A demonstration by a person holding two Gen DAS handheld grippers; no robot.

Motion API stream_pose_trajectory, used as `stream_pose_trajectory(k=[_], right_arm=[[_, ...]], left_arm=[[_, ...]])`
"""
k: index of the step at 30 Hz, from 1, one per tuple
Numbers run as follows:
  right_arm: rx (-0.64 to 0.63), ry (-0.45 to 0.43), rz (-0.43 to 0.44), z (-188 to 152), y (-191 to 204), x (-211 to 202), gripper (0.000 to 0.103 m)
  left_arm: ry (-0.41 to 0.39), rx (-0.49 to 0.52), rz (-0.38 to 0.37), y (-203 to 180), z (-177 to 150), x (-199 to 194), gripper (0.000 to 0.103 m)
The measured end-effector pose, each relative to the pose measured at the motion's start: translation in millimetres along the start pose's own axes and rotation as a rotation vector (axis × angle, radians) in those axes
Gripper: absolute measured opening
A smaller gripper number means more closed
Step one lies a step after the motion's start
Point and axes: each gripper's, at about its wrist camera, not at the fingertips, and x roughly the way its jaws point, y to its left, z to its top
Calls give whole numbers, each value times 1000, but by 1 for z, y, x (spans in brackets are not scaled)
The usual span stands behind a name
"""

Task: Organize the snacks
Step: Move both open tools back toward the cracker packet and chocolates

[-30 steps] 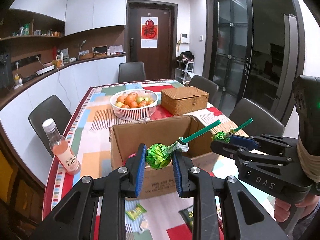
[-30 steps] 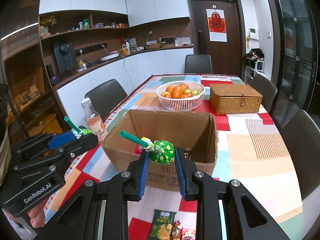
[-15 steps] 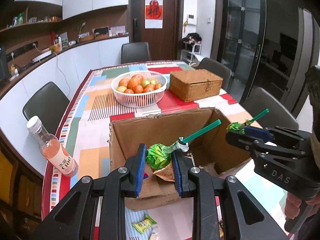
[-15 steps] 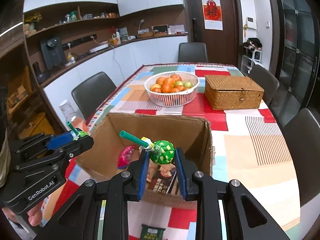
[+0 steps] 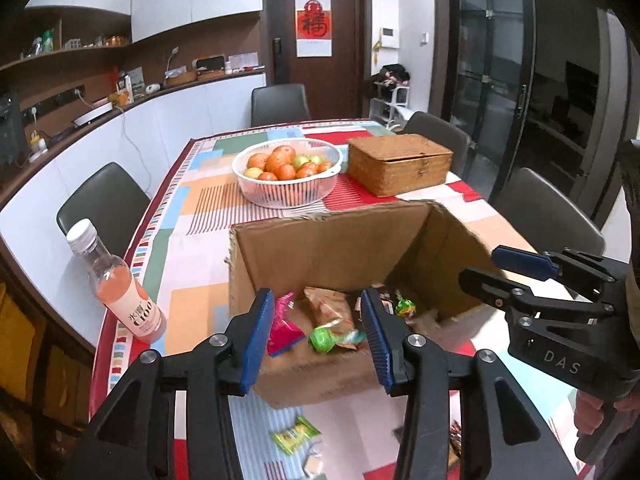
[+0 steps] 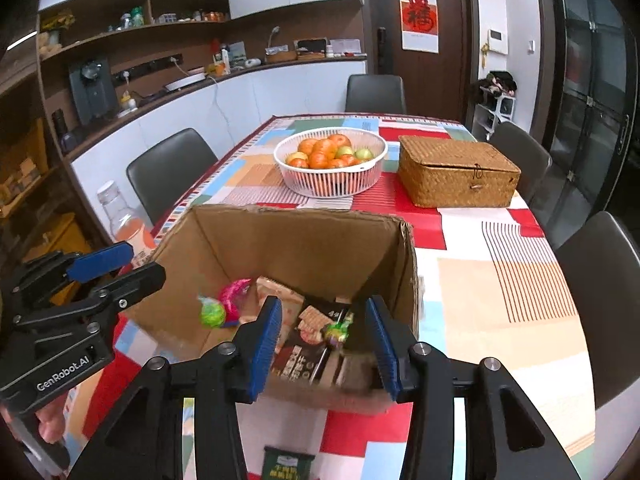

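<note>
Both tools hang over the near edge of the open cardboard box (image 5: 336, 240), which stands on the desk (image 6: 500, 280) under a patchwork cloth. The left tool (image 5: 318, 334) has just been opening and its blue pads stand spread with nothing pinched; a green lollipop (image 5: 322, 339) lies loose in the box below it, beside a pink packet (image 5: 282, 326). The right tool (image 6: 326, 338) has likewise just been opening and is spread and empty, a second green lollipop (image 6: 338, 330) lying on the dark snack packets (image 6: 308, 350) in the box. Beyond the box stand a white fruit basket (image 6: 330, 184) and a wicker case (image 6: 458, 172); left of the box stands a pink drink bottle (image 5: 120, 284). More snack packets (image 5: 295, 434) lie on the desk in front of the box.
</note>
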Motion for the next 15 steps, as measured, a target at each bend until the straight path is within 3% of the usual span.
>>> stream_pose_trajectory(k=[6, 15], right_arm=[[-23, -29, 8, -22, 3, -27, 45], [-52, 17, 31, -69, 2, -45, 45]], left_arm=[[-17, 7, -37, -17, -21, -23, 47], [5, 40, -74, -43, -57, -41, 50]])
